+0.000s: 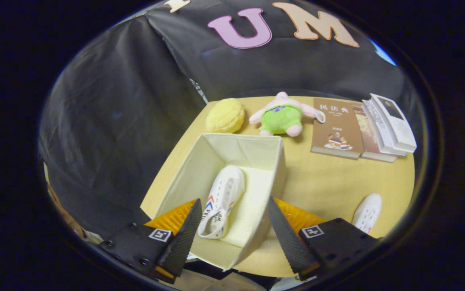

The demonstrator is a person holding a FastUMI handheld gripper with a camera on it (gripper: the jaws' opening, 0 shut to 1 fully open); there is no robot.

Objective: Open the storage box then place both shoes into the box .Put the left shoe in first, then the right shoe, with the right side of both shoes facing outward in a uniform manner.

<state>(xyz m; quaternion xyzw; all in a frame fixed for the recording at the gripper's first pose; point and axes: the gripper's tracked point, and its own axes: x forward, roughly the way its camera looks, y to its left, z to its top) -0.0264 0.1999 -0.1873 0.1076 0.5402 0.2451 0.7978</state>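
Observation:
The cream fabric storage box (274, 161) stands open on the wooden table, directly below and ahead of my fingers. One white shoe (223, 198) with red and blue side stripes lies on its side on the box floor, toe pointing away from me. My gripper (232, 224) hovers above the box's near end, open, with the shoe's heel seen in the gap between the fingers and nothing pressed by them. The second white shoe (367, 211) rests on the table to the right of the box, beyond my right finger.
Beyond the box sit a yellow plush (225, 116) and a pink and green plush toy (281, 115). A stack of books (361, 129) lies at the back right of the table (321, 182). Black cloth walls the booth behind and to the left.

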